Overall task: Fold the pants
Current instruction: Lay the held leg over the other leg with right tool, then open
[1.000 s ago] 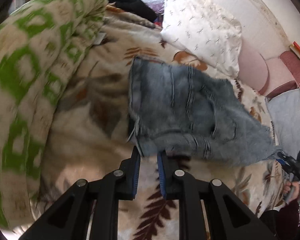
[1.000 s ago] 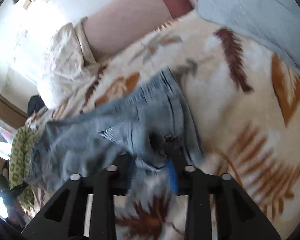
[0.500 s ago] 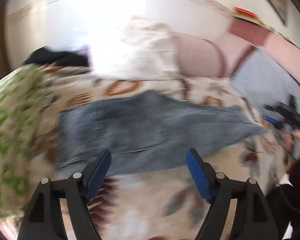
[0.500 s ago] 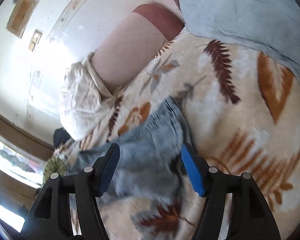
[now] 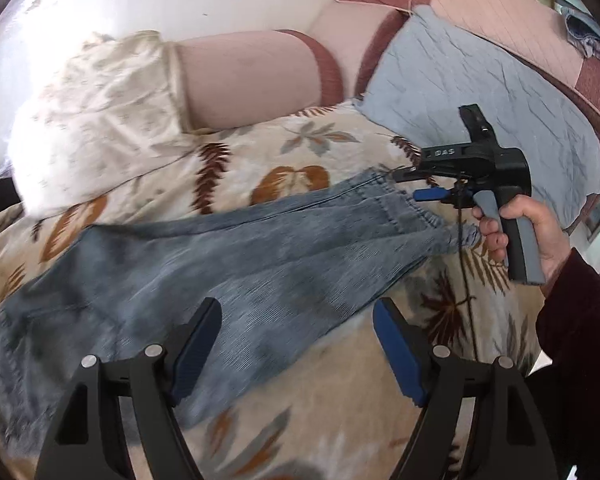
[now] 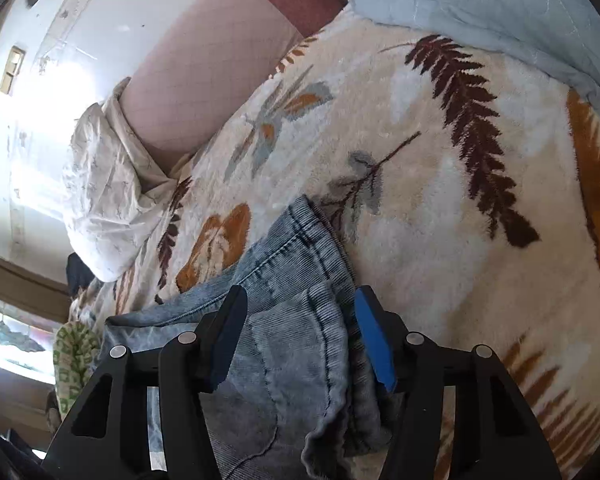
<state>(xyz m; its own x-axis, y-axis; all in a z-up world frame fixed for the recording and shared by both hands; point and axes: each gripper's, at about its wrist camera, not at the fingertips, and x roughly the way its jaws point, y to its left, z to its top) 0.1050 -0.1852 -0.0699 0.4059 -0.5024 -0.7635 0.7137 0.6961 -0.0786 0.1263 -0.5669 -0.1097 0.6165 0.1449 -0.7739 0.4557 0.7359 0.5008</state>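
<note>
Light blue denim pants point(image 5: 236, 264) lie folded lengthwise on a cream leaf-print blanket point(image 5: 308, 160). My left gripper point(image 5: 298, 340) is open above the pants' near edge, holding nothing. In the left wrist view my right gripper point(image 5: 414, 186) is at the far right end of the pants, held in a hand point(image 5: 536, 232). In the right wrist view the right gripper point(image 6: 298, 332) is open, its blue pads either side of the waistband end of the pants point(image 6: 296, 288), not clamped on it.
A white patterned pillow point(image 5: 96, 112) and a pink bolster point(image 5: 256, 76) lie at the head of the bed. A pale blue quilt point(image 5: 484, 92) lies to the right. A green-and-white blanket point(image 6: 74, 356) sits at the far left.
Both grippers have let go of the pants and opened. The pants now lie flat on the blanket. The left gripper has swung to face along the pants.
</note>
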